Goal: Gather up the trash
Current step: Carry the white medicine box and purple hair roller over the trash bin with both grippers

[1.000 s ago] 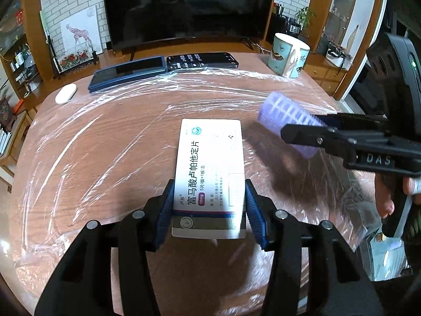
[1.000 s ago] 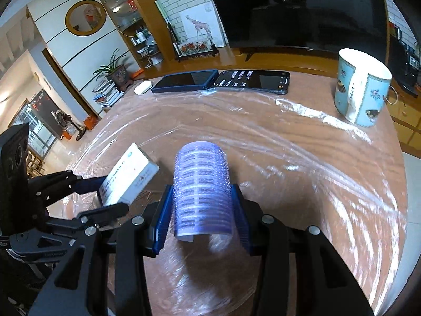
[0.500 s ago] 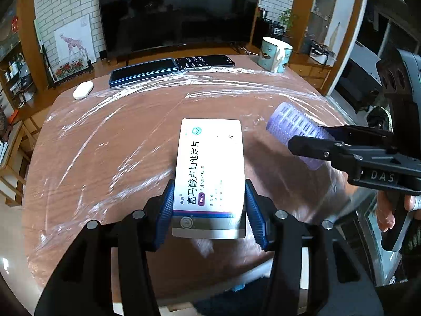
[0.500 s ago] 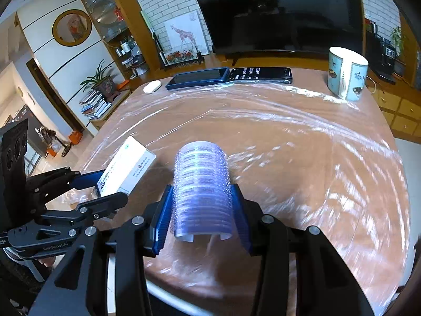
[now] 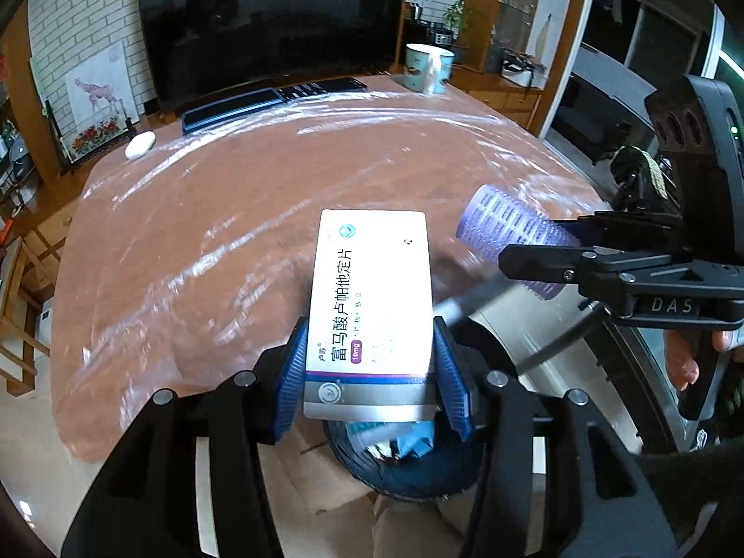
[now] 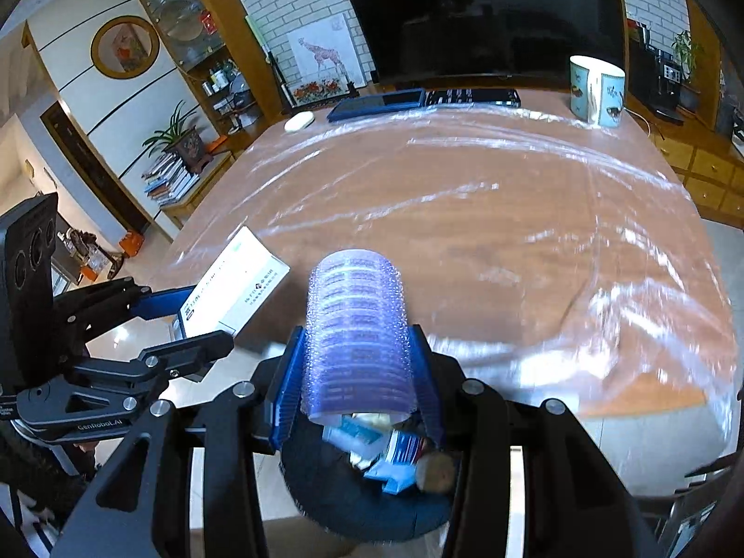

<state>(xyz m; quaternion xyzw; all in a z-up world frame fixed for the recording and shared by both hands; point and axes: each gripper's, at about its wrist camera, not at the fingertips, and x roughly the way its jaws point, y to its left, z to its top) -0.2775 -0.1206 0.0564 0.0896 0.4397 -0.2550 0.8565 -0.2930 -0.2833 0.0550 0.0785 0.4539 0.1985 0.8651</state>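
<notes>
My left gripper is shut on a white medicine box with Chinese print, held past the near edge of the table. My right gripper is shut on a purple hair roller. Both hang above a dark blue trash bin on the floor that holds several wrappers; it also shows in the left wrist view. The right gripper with the roller shows at the right of the left wrist view. The left gripper with the box shows at the left of the right wrist view.
The round wooden table is covered in clear plastic film. At its far edge lie a dark tablet, a phone, a white mouse and a patterned mug. A television stands behind. Cabinets and shelves line the walls.
Both grippers have pulled back from over the table and risen, still holding the box and the roller. The trash bin has come into view beneath them.
</notes>
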